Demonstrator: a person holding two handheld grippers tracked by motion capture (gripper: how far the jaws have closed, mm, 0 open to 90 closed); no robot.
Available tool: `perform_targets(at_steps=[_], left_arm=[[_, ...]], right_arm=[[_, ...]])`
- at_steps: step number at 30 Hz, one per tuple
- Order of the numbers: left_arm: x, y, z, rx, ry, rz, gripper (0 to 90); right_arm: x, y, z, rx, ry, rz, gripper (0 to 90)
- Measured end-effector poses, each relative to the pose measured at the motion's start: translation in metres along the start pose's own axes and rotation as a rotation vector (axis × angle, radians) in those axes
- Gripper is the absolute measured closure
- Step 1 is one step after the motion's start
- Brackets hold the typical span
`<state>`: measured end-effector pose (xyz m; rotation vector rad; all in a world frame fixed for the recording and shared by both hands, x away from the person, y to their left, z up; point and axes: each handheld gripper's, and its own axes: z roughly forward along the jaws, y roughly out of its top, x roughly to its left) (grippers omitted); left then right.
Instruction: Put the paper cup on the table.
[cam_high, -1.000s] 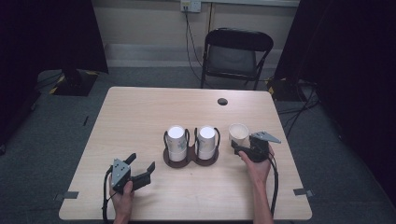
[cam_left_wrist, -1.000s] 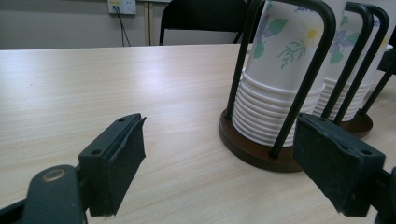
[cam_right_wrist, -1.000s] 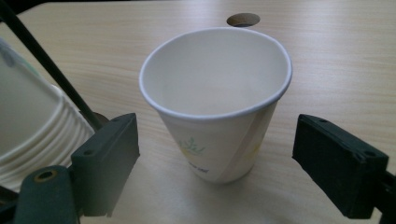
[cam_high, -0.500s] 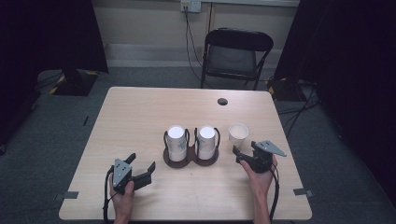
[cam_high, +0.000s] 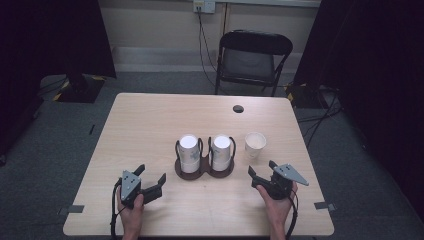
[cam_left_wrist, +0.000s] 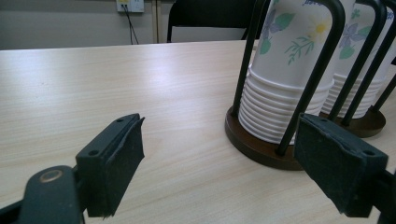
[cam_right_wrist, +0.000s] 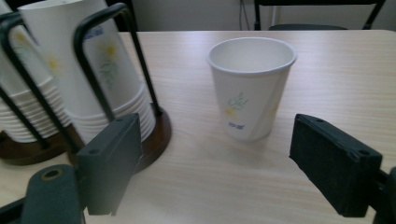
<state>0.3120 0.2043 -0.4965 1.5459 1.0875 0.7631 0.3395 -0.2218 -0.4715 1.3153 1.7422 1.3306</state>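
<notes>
High view: my right tongs (cam_high: 259, 176) stand open on the table (cam_high: 150, 125), jaws just closing slightly with nothing between, the cup (cam_high: 255, 144) upright just beyond them beside the rack (cam_high: 204, 169). My left tongs (cam_high: 150, 179) rest wide, empty.

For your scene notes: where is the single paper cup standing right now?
In the high view the cup stands upright on the table, just right of the cup holder and beyond the right gripper.

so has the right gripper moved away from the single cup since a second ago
Yes. In the high view the right gripper has drawn back from the single paper cup toward the table's near edge. Its jaws, slightly closing, stand open with nothing between them; the cup stands upright alone.
</notes>
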Motion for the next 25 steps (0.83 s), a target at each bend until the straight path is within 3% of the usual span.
perform_targets(at_steps=[3,6,15,17,21,23,25], left_arm=[[0.000,0.000,0.000,0.003,0.003,-0.003,16.0],[0.000,0.000,0.000,0.004,0.006,-0.001,16.0],[0.000,0.000,-0.001,0.012,0.007,0.001,16.3],[0.000,0.000,-0.001,0.013,0.009,0.002,16.3],[0.000,0.000,-0.001,0.012,0.008,0.000,16.2],[0.000,0.001,0.001,0.035,0.029,-0.014,16.4],[0.001,0.001,0.001,0.026,0.031,-0.022,16.9]], right_arm=[[0.006,-0.006,-0.005,-0.006,0.000,-0.010,17.2],[0.011,-0.014,-0.008,-0.016,0.011,0.015,20.1],[0.023,-0.027,-0.017,-0.033,-0.046,-0.021,17.1],[0.023,-0.031,-0.015,-0.031,-0.031,-0.015,17.0],[0.025,-0.031,-0.013,-0.027,-0.047,-0.046,16.2],[0.025,-0.031,-0.012,-0.025,-0.051,-0.049,16.2],[0.025,-0.032,-0.014,-0.039,-0.055,-0.039,16.3]])
